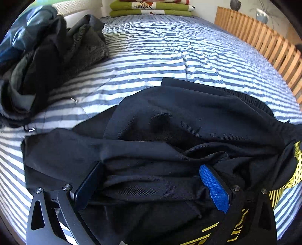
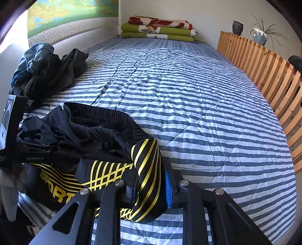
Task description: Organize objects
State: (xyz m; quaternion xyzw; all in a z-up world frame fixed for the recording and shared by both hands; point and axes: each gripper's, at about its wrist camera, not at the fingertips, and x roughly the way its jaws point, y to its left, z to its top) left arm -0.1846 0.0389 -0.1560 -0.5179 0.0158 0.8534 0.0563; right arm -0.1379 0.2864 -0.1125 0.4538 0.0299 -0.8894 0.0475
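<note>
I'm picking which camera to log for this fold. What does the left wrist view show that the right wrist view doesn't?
Left only: the left gripper spread wide over plain black fabric.
Right only: the right gripper around a yellow-striped fold, the SPORT lettering, a wall mural.
Both: the black shorts, clothes pile, striped quilt, folded blankets.

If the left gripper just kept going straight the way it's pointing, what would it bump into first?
Almost at once, the black shorts: the left gripper has its fingers spread wide around bunched fabric. Beneath that lies the striped quilt; depth is hard to judge through this lens.
</note>
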